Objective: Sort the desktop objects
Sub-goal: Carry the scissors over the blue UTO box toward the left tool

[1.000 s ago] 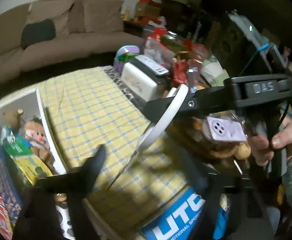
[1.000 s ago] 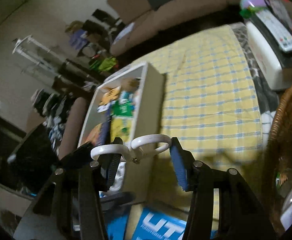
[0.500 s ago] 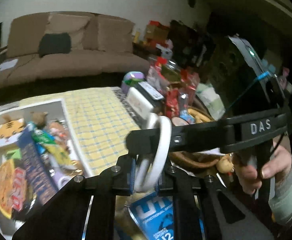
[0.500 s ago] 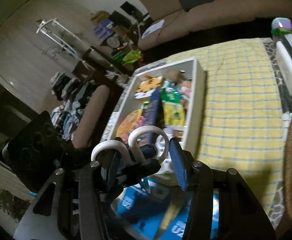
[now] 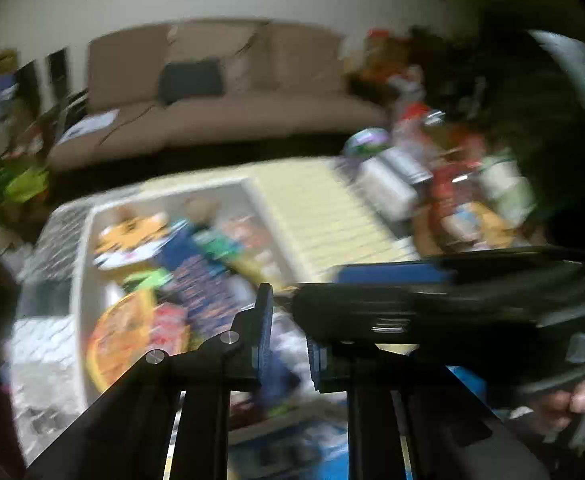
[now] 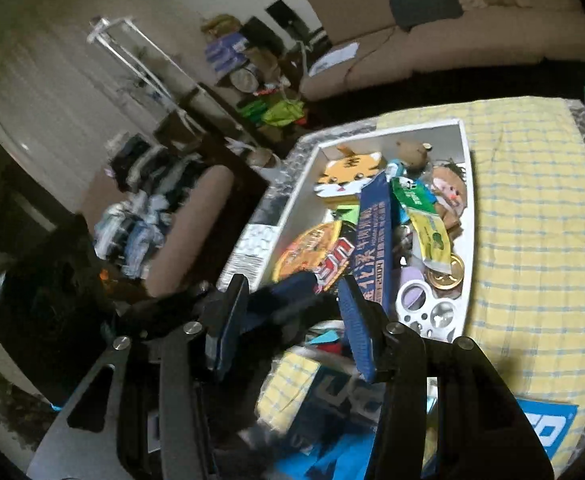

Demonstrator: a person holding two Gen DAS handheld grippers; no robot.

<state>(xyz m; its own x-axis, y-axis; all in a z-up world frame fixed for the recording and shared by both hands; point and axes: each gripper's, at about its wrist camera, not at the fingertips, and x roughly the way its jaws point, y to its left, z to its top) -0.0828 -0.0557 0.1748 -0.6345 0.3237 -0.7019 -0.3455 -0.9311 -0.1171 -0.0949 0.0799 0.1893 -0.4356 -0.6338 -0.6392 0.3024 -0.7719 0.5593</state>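
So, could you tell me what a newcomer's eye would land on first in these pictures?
Probably the white box, crammed with bright things: an orange tiger face at its far end and a long blue pack across its middle. It sits on a yellow checked cloth, with the right gripper in the foreground.

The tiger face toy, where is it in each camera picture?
Left wrist view: the tiger face toy lies in the far left corner of the white box, left of centre, blurred.
Right wrist view: the tiger face toy is in the box's far corner, upper middle, beside a brown teddy bear.
Shared landmark: the tan sofa behind the table.
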